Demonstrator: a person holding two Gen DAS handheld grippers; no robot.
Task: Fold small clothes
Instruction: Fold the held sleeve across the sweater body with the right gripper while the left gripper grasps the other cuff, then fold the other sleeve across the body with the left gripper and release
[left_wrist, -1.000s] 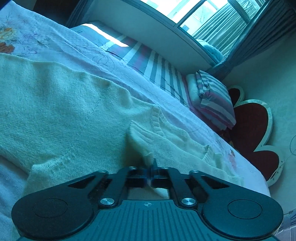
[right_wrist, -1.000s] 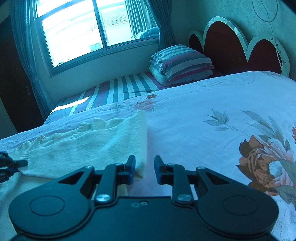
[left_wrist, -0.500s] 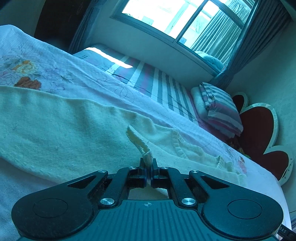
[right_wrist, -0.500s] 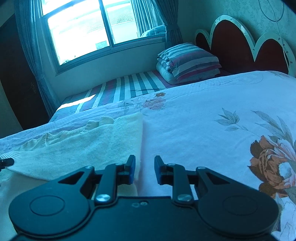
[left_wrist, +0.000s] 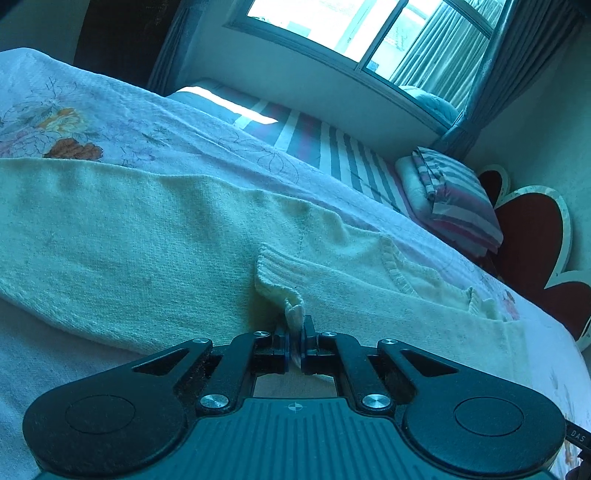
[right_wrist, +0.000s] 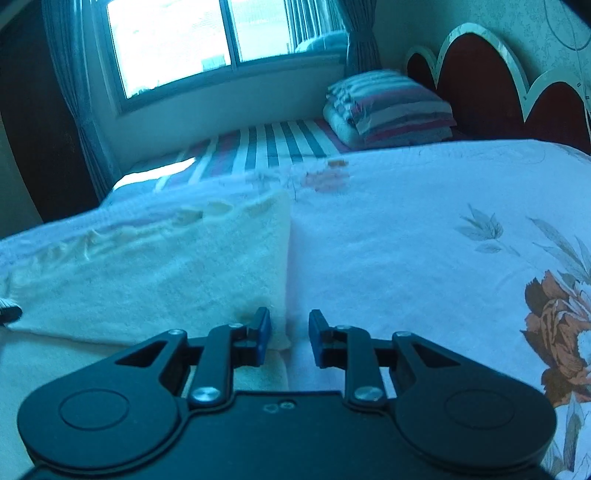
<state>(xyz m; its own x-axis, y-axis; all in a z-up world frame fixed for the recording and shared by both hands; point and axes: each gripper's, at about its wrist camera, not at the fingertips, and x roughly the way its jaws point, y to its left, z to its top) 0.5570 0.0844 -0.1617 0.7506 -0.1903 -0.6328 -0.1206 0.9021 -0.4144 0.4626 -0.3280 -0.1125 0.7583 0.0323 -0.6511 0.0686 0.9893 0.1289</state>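
A cream knitted sweater (left_wrist: 147, 236) lies flat across the floral bedspread (left_wrist: 110, 122). My left gripper (left_wrist: 294, 332) is shut on the ribbed cuff (left_wrist: 280, 277) of a sleeve, which is folded over the sweater's body. In the right wrist view the sweater (right_wrist: 166, 273) lies to the left on the bedspread (right_wrist: 406, 240). My right gripper (right_wrist: 290, 326) is open and empty, low over the sweater's folded right edge near its corner. The tip of the left gripper (right_wrist: 9, 312) shows at the far left.
A striped pillow on a folded blanket (right_wrist: 388, 107) lies at the far side by the red scalloped headboard (right_wrist: 480, 85). A striped sheet (right_wrist: 266, 147) runs under the window (right_wrist: 177, 40). Curtains hang at both sides.
My left gripper has carried the cuff across the sweater's body and lowered it. My right gripper has moved a little forward along the sweater's edge, still open.
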